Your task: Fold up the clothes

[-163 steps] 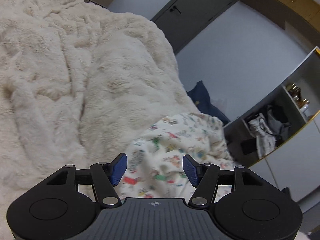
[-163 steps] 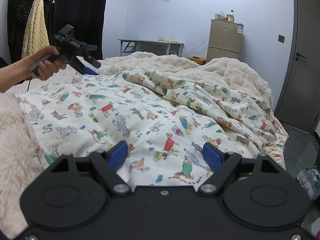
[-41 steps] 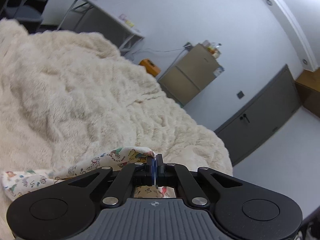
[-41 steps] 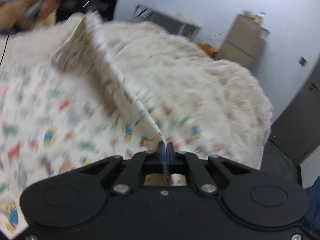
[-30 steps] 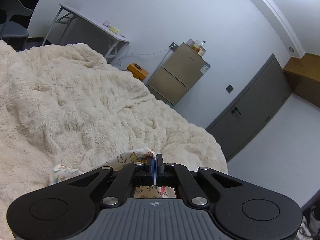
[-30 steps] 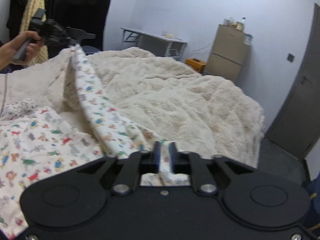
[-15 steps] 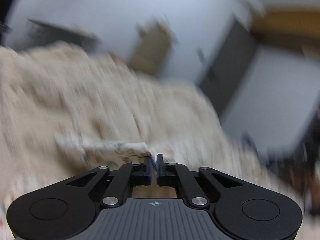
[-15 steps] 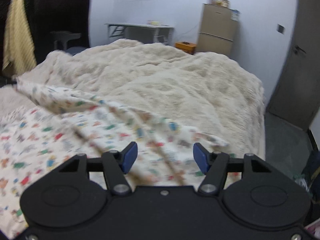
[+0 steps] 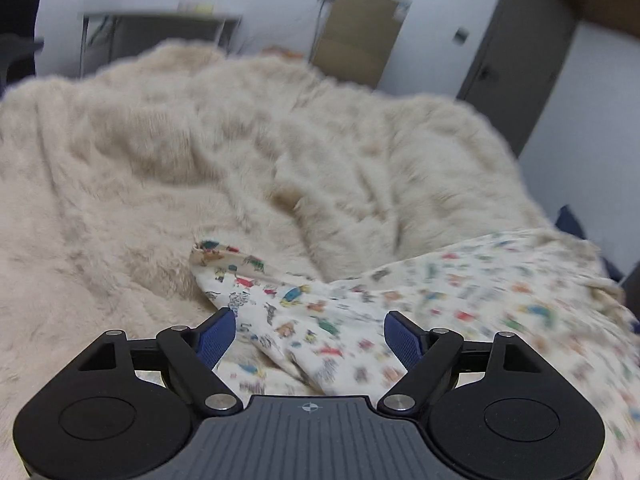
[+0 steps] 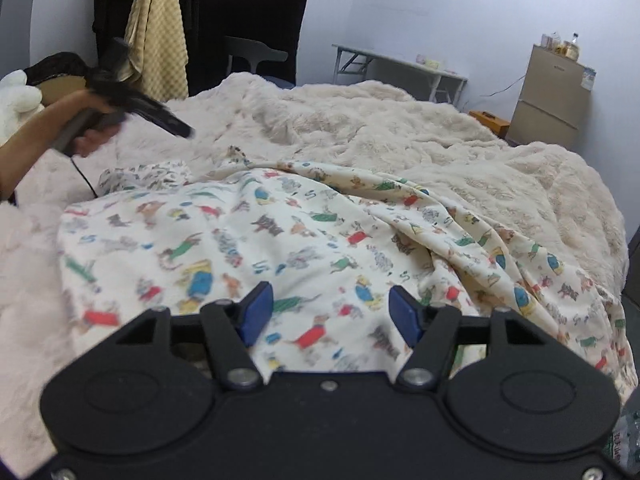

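Right wrist view first: the printed garment (image 10: 280, 240), a cream cloth covered in small cartoon animals, lies folded over on the fluffy cream blanket (image 10: 460, 140) that covers the bed. Its long axis runs roughly from the near right, where the cloth bunches toward the bed's edge, up to the far left, where a small flap pokes out near the person's hand (image 10: 90, 136). The right claw (image 10: 331, 314) hovers just over the near middle of the cloth, its blue pads apart with nothing pinched between them.

From the left wrist view, the left claw (image 9: 310, 336) sits at the garment's other end (image 9: 400, 300). Its jaws are opening, and a loose fold of cloth lies between the pads without being pressed. A corner of the cloth (image 9: 224, 258) sticks out ahead and slightly left of this claw, lying on the blanket (image 9: 200, 140).

My judgement is that one fold has just been laid and the next will need both ends picked up again. The relation that matters: the garment stretches between the two claws, each one at its own end, so the left claw is nearer the protruding corner and the right claw nearer the bunched edge at the bed's side. The rumpled ridge down the right half may want smoothing first.
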Available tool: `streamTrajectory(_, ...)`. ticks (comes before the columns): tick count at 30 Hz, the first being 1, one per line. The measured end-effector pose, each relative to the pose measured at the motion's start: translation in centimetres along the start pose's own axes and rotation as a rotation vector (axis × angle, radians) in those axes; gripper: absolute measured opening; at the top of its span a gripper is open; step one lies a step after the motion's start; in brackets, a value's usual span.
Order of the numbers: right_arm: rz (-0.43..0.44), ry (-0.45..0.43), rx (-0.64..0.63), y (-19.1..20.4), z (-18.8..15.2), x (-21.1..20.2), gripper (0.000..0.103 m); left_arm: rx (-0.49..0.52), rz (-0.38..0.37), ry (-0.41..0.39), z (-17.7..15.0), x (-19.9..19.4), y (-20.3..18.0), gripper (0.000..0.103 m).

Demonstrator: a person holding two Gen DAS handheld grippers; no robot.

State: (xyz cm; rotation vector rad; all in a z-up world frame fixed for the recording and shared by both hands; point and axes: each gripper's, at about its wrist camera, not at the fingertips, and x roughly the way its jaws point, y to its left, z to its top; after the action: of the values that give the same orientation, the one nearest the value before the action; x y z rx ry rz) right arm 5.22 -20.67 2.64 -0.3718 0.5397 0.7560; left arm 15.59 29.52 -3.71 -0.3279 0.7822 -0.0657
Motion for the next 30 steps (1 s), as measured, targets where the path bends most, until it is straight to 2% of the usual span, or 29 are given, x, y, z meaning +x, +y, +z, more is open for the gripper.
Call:
streamTrajectory(6,-0.048,-0.037,0.051,1.2,-2.3,-4.0,0.065,0.009,-0.160,0.124,1.2,5.2,-4.6,0.076)
streamTrajectory(7,-0.061,-0.052,0.050,1.6,-3.2,-4.7,0.067,0.039,-0.151,0.134,1.1,5.8,-5.7,0.077)
streamTrajectory(10,-0.077,-0.073,0.076,2.0,-4.7,-5.1,0.068,0.186,0.036,0.175,0.3,8.0,-8.3,0.077)
streamTrajectory(11,-0.067,-0.072,0.097,1.6,-4.9,-5.1,0.068,0.237,0.114,0.193,-0.6,8.9,-8.9,0.072)
streamTrajectory(12,-0.056,-0.072,0.119,1.3,-5.1,-5.0,0.068,0.271,0.170,0.212,-1.7,9.6,-9.1,0.053)
streamTrajectory(13,-0.047,-0.068,0.136,1.0,-5.2,-5.0,0.068,0.271,0.173,0.216,-2.0,9.7,-8.7,0.041)
streamTrajectory(15,-0.047,-0.067,0.140,0.9,-5.1,-5.0,0.069,0.249,0.214,0.158,-2.5,7.9,-7.1,0.003)
streamTrajectory(19,-0.059,-0.068,0.136,1.0,-5.0,-5.2,0.070,0.246,0.300,-0.039,-4.9,0.7,-4.8,0.003)
streamTrajectory(23,-0.058,-0.063,0.139,1.3,-5.2,-4.7,0.070,0.226,0.281,-0.112,-8.5,-6.6,-2.5,0.005)
streamTrajectory(25,-0.059,-0.059,0.135,1.4,-5.1,-4.6,0.070,0.200,0.240,-0.127,-10.9,-11.5,-0.2,0.018)
streamTrajectory(27,-0.058,-0.057,0.134,1.5,-5.1,-4.5,0.070,0.135,0.229,-0.171,-11.7,-14.5,2.3,0.054)
streamTrajectory(30,-0.051,-0.054,0.145,1.2,-5.1,-4.5,0.070,0.035,0.230,-0.202,-10.7,-15.9,5.8,0.062)
